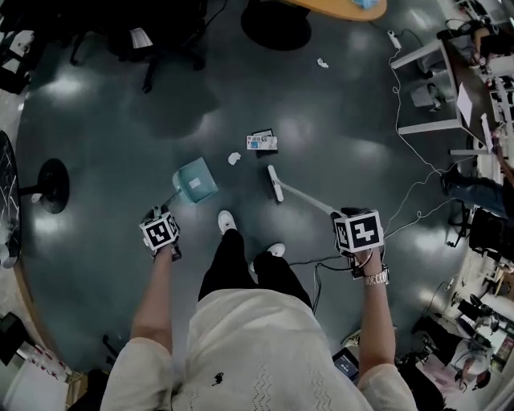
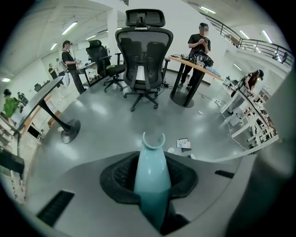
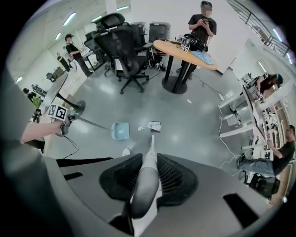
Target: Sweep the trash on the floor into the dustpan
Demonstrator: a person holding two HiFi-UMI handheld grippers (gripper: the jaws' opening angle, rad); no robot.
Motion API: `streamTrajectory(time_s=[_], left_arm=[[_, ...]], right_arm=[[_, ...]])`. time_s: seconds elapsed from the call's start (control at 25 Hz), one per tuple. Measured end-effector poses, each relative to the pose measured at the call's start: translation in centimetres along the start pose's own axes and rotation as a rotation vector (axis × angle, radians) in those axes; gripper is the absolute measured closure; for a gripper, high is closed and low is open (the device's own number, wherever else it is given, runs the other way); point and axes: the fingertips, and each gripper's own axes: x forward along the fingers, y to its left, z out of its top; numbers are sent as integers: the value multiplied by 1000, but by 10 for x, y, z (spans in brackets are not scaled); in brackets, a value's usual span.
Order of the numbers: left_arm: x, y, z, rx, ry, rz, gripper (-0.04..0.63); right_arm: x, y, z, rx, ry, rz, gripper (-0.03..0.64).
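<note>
My left hand-held gripper [image 2: 151, 177] is clamped on the handle of the teal dustpan [image 1: 194, 181], which sits on the floor [image 1: 120, 144] ahead of my feet. My right hand-held gripper [image 3: 147, 178] squeezes the broom [image 1: 275, 185], head down near the trash. The crumpled paper [image 1: 234, 158] and the small carton [image 1: 263, 142] lie outside the pan, and another scrap [image 1: 322, 63] sits well away. I'd say the sweeping is barely begun.

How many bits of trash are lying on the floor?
3: a white paper wad near the dustpan, a flat packet just past it, and another wad far off near the round table. More may be hidden.
</note>
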Motion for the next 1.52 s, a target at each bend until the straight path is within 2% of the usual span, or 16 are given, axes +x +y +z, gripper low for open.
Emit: streamTrajectory(time_s=[0.24, 0.36, 0.6, 0.68, 1.2, 1.32, 1.52], left_arm=[[20, -6, 20, 34, 22, -5, 502], [25, -11, 23, 23, 33, 9, 502], [35, -6, 35, 1, 47, 11, 502], [37, -6, 40, 6, 50, 11, 502], [36, -11, 36, 16, 44, 9, 502], [35, -11, 34, 4, 39, 16, 502], [34, -10, 32, -11, 36, 15, 502]], right_arm=[[32, 48, 27, -26, -35, 19, 502], [56, 76, 36, -73, -37, 46, 502], [68, 143, 57, -232, -63, 162, 500], [63, 158, 56, -291, -43, 190, 500], [40, 216, 23, -667, -62, 317, 500], [37, 219, 21, -637, -43, 363, 499], [32, 166, 34, -353, -29, 389, 500]])
